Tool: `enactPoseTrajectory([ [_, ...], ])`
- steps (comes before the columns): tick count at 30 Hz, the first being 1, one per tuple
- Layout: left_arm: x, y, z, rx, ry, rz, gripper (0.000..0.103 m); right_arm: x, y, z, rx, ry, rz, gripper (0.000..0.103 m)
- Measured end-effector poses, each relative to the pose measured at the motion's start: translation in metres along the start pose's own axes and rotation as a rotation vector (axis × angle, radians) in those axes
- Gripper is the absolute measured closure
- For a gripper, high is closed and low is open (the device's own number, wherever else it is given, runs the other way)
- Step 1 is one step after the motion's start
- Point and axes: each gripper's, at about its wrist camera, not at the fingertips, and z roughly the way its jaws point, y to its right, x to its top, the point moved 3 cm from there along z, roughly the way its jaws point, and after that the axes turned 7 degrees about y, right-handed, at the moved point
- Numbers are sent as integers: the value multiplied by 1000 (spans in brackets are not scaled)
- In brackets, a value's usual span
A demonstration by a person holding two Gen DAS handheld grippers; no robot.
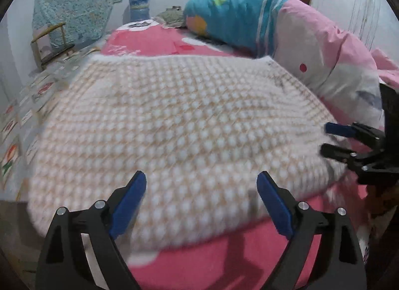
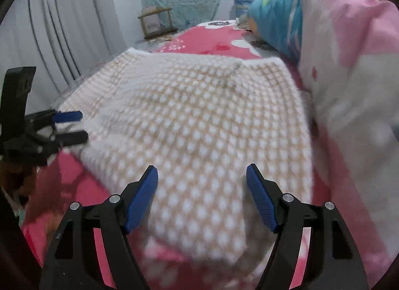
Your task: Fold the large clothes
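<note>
No legible text, label, brand or number in either wrist view; prints on the bedding and the floor mat are too blurred to read.

Garment point(image 1: 174, 125) flat on bed point(image 1: 154, 43), rolled quilt point(image 1: 311, 48) just right, chair point(image 1: 49, 43) beyond bed's far-left corner.

Garment point(image 1: 174, 128): fuzzy knit cloth, bumpy dotted texture. Bed point(image 1: 249, 252) sheet: smooth matt pink cloth. Tool pads point(image 1: 129, 205): ribbed blue rubbery plastic; arms matt black, shiny metal screws.
</note>
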Motion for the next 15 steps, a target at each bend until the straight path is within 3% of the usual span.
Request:
enactPoseTrajectory([
  [2, -13, -6, 20, -4, -69, -12, 11, -16, 13, 23, 5, -44, 43, 34],
  [3, -18, -10, 36, -13, -95, -31, 4, -15, 16, 29, 3, -51, 53, 34],
  [4, -18, -11, 54, -1, -108, -11, 3, -12, 15, 35, -13, -61, 54, 34],
  [7, -5, -11, 61, 32, -120, -7, 3, -1, 3, 48, -71, -70, 14, 32],
  [11, -1, -7, 22, 21, -55, -20, 8, -5, -18, 19, -64, -18, 6, 35],
  [13, -10, -8, -11, -7, -3, -70, 8, -11, -29, -8, -2, 21, -10, 35],
  [15, -25, -14, -30, -2, -31, -120, 8, -20, -30, -26, 24, 4, -16, 35],
])
